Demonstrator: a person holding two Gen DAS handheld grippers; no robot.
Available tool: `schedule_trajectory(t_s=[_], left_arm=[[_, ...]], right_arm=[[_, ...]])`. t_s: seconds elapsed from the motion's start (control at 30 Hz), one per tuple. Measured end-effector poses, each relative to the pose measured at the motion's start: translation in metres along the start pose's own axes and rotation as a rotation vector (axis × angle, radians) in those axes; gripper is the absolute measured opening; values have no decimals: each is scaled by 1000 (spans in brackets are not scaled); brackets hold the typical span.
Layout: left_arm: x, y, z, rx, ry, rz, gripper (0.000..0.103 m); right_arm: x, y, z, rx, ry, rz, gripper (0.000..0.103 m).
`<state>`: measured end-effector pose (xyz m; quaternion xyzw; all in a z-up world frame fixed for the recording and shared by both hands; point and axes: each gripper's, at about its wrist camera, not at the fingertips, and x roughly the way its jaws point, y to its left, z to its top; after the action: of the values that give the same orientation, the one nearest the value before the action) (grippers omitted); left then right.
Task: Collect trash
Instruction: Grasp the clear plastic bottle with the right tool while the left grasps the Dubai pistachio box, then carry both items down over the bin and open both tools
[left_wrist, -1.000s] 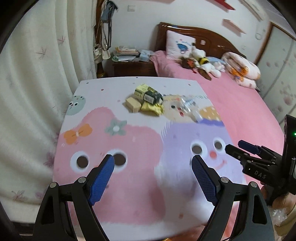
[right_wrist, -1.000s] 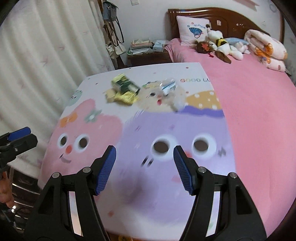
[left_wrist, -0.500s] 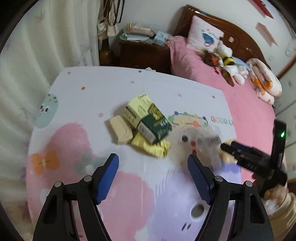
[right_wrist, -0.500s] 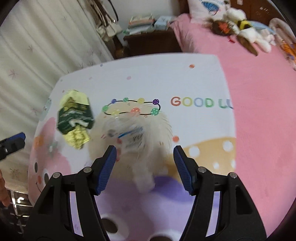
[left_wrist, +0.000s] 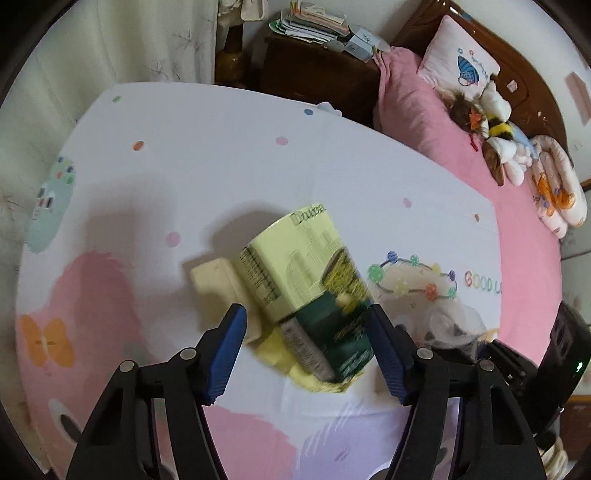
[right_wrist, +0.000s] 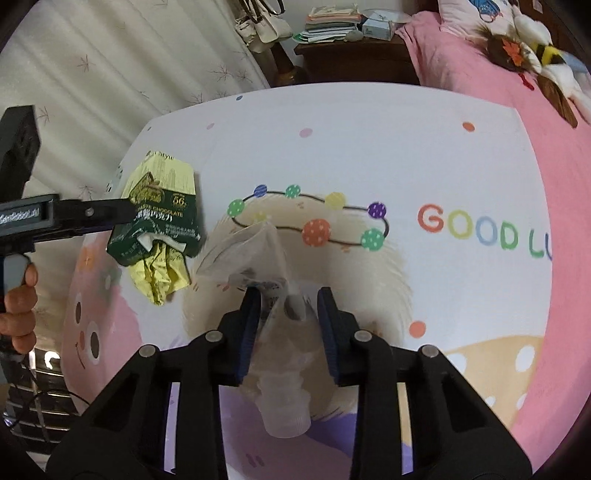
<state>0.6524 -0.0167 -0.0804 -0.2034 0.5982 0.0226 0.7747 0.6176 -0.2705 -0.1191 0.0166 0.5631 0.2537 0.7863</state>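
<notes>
Box (right_wrist: 162, 210) reads "CHOCOLATE", "56"; sheet (right_wrist: 424, 155) "GOOD"

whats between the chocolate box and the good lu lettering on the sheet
The crushed clear plastic bottle, lying between the right gripper fingers, plus the printed dotted ring. The right wrist view shows it best.

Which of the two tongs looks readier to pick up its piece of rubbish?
The right tongs: they have nearly closed around the crushed clear bottle. The left tongs stand wide open around the chocolate box.
</notes>
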Motion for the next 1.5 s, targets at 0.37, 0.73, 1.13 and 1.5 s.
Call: schedule_trajectory(t_s=[0.37,0.73,1.13,1.5], left_arm=[[31,-42,24,75,35,87,65],[55,-94,35,186,34,229,68],[61,-107,32,271,32,182,61],[13,-104,-24,309,-21,75,56]], right_arm=[[0,-7,12,52,-25,21,28],[-9,-26,1,146,-35,18,28],[-12,-31,-14,200,-43,35,28],[-33,-14,-35,219,-70,44,28]])
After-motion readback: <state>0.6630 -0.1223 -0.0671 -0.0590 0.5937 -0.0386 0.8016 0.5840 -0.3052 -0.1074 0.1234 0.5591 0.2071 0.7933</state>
